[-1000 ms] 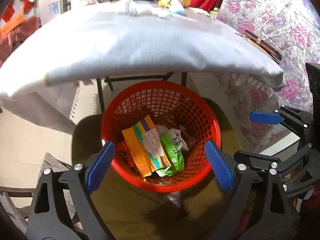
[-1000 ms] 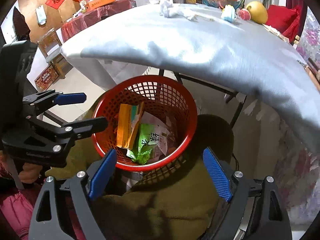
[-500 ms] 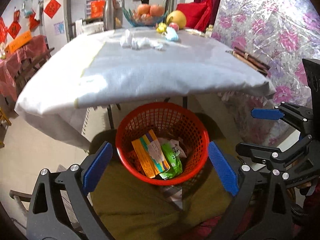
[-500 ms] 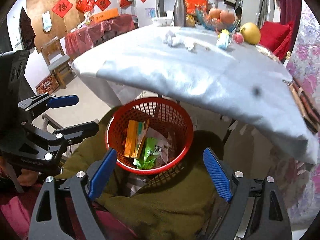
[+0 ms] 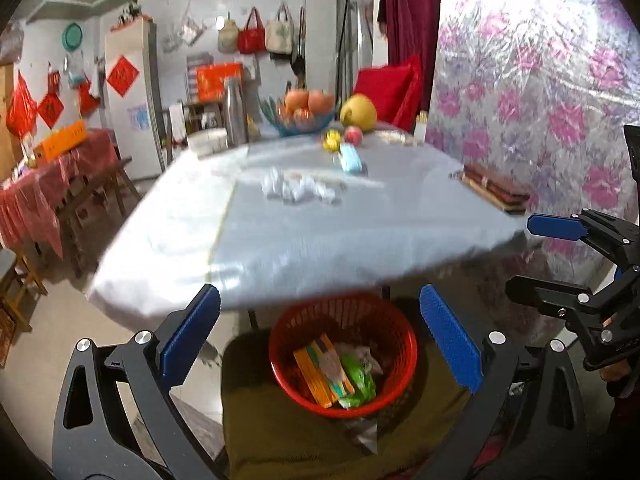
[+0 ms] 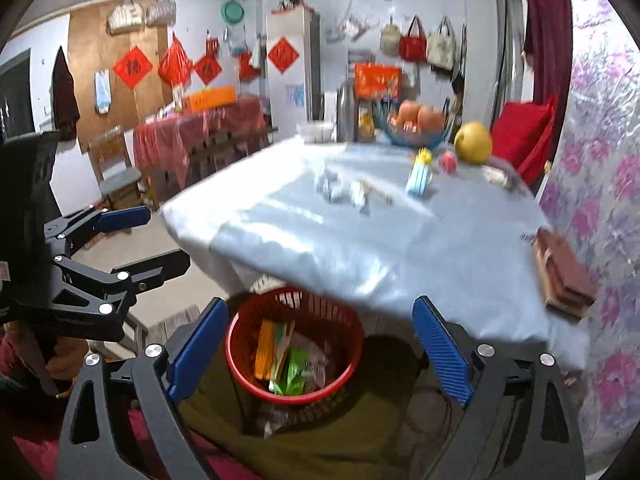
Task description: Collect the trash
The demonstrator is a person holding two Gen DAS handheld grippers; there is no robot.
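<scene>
A red mesh basket (image 5: 344,350) (image 6: 295,346) stands under the table's near edge, holding an orange box (image 5: 314,374) and a green wrapper (image 5: 358,380). Crumpled white tissues (image 5: 296,189) (image 6: 340,190) and a blue face mask (image 5: 351,160) (image 6: 418,178) lie on the white tablecloth (image 5: 304,236). My left gripper (image 5: 320,336) is open and empty, above the basket. My right gripper (image 6: 320,348) is open and empty, also above the basket. Each gripper shows at the side of the other's view.
At the table's far end stand a fruit bowl (image 5: 304,114), a yellow pomelo (image 5: 358,113), a steel flask (image 5: 235,122) and a red cushion (image 5: 386,88). A brown bundle (image 5: 496,190) lies at the right edge. A floral-wrapped mattress (image 5: 540,100) stands right. A red-covered table (image 6: 200,132) stands far left.
Both grippers have risen and tilted up from looking down into the basket. The tabletop and room have come into view; the basket now sits low in both views. Jaws stayed open.
</scene>
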